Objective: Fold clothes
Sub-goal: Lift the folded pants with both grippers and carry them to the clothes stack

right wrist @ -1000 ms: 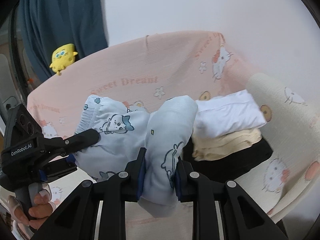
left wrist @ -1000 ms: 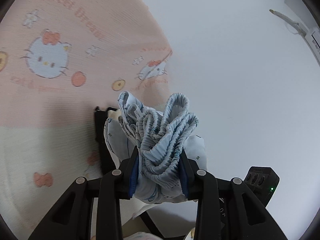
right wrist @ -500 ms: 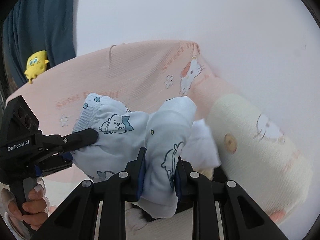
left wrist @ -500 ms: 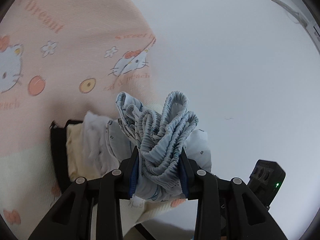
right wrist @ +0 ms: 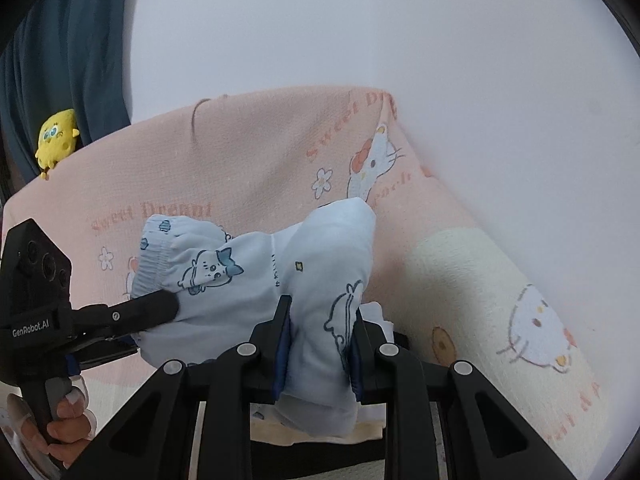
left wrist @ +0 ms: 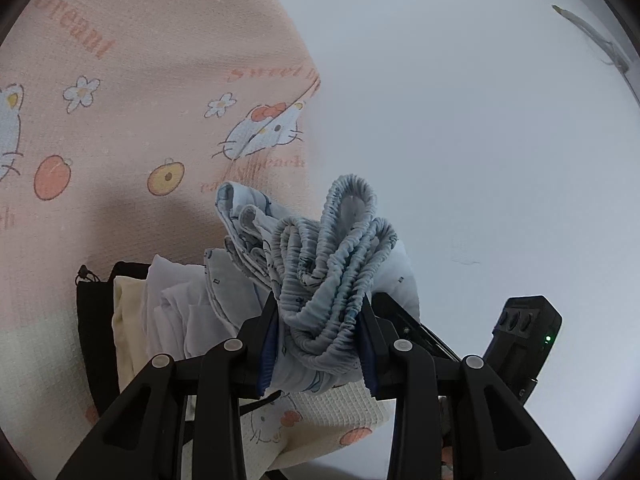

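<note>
Above the pink printed bedsheet [right wrist: 248, 168], a folded pale blue garment [right wrist: 256, 280] with cartoon prints is held in the air between two grippers. In the right wrist view, the right gripper [right wrist: 320, 344] is seen clamped on a thick fold of the cloth, which bulges up and out past the blue pads [right wrist: 282, 352]. The left gripper [right wrist: 160, 308] is seen at the left of the same view, with its dark finger pressed against the elastic-waist end of the garment; a hand [right wrist: 64, 428] is wrapped around its handle at the lower left edge.

In the left wrist view, the left gripper [left wrist: 320, 344] is seen clenched on the gathered, ribbed waistband [left wrist: 332, 256], which is bunched in loops above the pads. Just left of and below the held garment, a stack of folded clothes [left wrist: 160, 316] is seen, with white, cream and black layers lying side by side in this view. In the right wrist view only a white corner and a cream edge of that stack can be made out beneath the garment. A cream pillow [right wrist: 500, 320] with cat prints lies to the right against the white wall [right wrist: 400, 20]. A yellow plush toy [right wrist: 56, 140] sits at the far left edge of the bed, before a dark blue curtain [right wrist: 72, 40].
</note>
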Demonstrator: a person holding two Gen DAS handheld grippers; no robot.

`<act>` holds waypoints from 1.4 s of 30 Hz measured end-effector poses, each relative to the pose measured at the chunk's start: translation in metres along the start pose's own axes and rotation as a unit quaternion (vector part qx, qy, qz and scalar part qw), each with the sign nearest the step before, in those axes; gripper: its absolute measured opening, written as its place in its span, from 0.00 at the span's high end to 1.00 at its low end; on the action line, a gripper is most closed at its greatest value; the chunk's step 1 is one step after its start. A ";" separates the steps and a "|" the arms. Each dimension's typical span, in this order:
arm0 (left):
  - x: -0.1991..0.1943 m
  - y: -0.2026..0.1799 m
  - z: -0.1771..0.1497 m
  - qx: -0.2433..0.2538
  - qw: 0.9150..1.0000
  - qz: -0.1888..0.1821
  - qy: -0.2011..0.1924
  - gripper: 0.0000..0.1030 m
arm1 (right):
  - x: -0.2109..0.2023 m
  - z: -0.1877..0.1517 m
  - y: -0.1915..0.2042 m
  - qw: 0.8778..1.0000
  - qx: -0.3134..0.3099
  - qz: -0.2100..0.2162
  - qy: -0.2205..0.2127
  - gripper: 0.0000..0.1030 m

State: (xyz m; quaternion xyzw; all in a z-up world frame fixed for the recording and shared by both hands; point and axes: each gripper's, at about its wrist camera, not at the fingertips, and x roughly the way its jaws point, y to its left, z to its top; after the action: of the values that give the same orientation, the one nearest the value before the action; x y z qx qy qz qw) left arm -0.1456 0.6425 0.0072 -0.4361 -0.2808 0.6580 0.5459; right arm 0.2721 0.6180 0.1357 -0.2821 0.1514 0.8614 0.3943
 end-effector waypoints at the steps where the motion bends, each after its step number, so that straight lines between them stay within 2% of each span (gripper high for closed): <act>1: 0.005 0.004 0.001 -0.005 1.000 0.004 0.004 0.70 | 0.005 0.000 -0.001 1.000 -0.001 0.001 0.004 0.78; 7: 0.019 0.025 -0.001 -0.026 0.999 0.004 0.023 0.70 | 0.025 -0.005 -0.022 0.999 0.032 0.033 0.027 0.78; 13: 0.028 0.037 -0.010 -0.021 0.998 0.038 0.037 0.70 | 0.046 -0.018 -0.039 0.996 0.043 0.049 0.063 0.77; 18: 0.031 0.043 -0.022 0.009 0.998 0.061 0.032 0.69 | 0.063 -0.030 -0.046 0.994 0.046 0.054 0.085 0.73; 23: 0.031 0.037 -0.019 0.029 0.996 0.075 0.033 0.67 | 0.061 -0.034 -0.051 0.993 0.059 0.061 0.077 0.70; 24: 0.031 0.035 -0.017 0.029 0.996 0.079 0.034 0.65 | 0.060 -0.033 -0.052 0.993 0.061 0.063 0.074 0.69; 25: 0.032 0.032 -0.013 0.030 0.995 0.089 0.038 0.59 | 0.059 -0.031 -0.052 0.994 0.058 0.063 0.073 0.68; 26: 0.031 0.031 -0.011 0.029 0.994 0.098 0.042 0.52 | 0.059 -0.029 -0.053 0.994 0.054 0.063 0.072 0.61; 27: 0.031 0.028 -0.008 0.030 0.993 0.106 0.044 0.49 | 0.057 -0.027 -0.054 0.995 0.048 0.053 0.071 0.49; 28: 0.026 0.023 -0.004 0.038 0.993 0.106 0.038 0.42 | 0.055 -0.025 -0.055 0.996 0.043 0.038 0.069 0.45; 29: 0.021 0.020 -0.001 0.042 0.993 0.108 0.025 0.34 | 0.051 -0.023 -0.058 0.997 0.042 0.029 0.063 0.43; 31: 0.012 0.013 0.005 0.055 0.992 0.114 0.002 0.29 | 0.045 -0.020 -0.065 0.997 0.053 0.036 0.053 0.43; 33: 0.005 0.006 0.012 0.074 0.990 0.121 -0.019 0.29 | 0.040 -0.017 -0.074 0.995 0.071 0.048 0.046 0.43; 35: 0.001 -0.001 0.016 0.098 0.986 0.131 -0.032 0.29 | 0.041 -0.016 -0.080 0.994 0.088 0.040 0.044 0.43; 38: 0.009 -0.007 0.014 0.136 0.979 0.150 -0.026 0.30 | 0.046 -0.014 -0.085 0.993 0.103 0.035 0.042 0.43; 39: 0.014 -0.007 0.014 0.147 0.977 0.155 -0.018 0.31 | 0.048 -0.014 -0.085 0.993 0.106 0.036 0.041 0.49; 41: 0.017 -0.008 0.009 0.166 0.973 0.159 -0.012 0.47 | 0.052 -0.013 -0.086 0.992 0.112 0.036 0.039 0.59; 42: 0.020 -0.005 0.008 0.170 0.970 0.171 -0.011 0.49 | 0.054 -0.013 -0.086 0.992 0.115 0.036 0.038 0.60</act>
State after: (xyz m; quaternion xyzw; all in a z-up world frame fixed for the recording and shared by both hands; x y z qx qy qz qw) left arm -0.1506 0.6634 0.0097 -0.3712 -0.0925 0.7845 0.4881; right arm 0.3138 0.6997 0.0895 -0.2617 0.2745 0.8404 0.3871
